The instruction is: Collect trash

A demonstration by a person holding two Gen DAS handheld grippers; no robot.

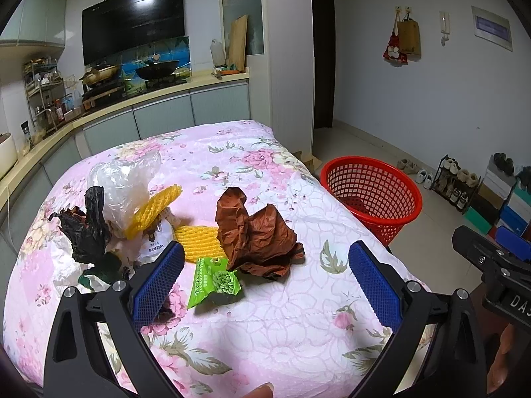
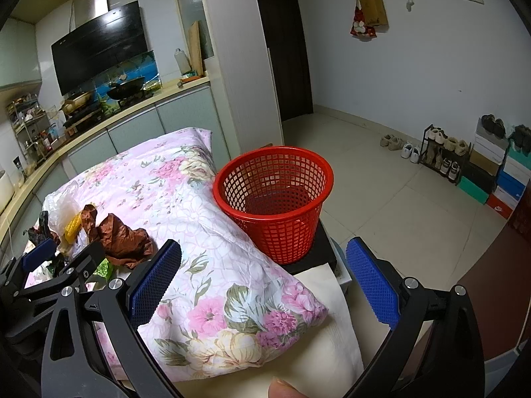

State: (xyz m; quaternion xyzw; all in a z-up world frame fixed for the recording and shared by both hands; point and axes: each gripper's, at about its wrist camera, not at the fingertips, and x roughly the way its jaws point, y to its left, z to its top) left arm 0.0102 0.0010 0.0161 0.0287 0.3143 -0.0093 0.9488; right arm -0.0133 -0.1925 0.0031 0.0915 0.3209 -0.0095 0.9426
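Trash lies on a pink floral quilt (image 1: 232, 325): a crumpled brown bag (image 1: 259, 232), a green snack wrapper (image 1: 214, 280), yellow foam netting (image 1: 199, 242), a clear plastic bag (image 1: 122, 182) and a black bag (image 1: 86, 229). My left gripper (image 1: 265, 278) is open and empty, hovering just in front of the green wrapper and brown bag. A red mesh basket (image 2: 275, 195) stands empty at the quilt's right edge. My right gripper (image 2: 265, 282) is open and empty above the quilt corner, in front of the basket. The brown bag (image 2: 122, 238) also shows in the right wrist view.
The kitchen counter (image 1: 149, 99) with stove and pans runs behind the quilt. A white pillar (image 1: 288, 66) stands at its far right corner. Tiled floor (image 2: 381, 182) lies to the right, with a shoe rack and stacked boxes (image 2: 491, 172) along the wall.
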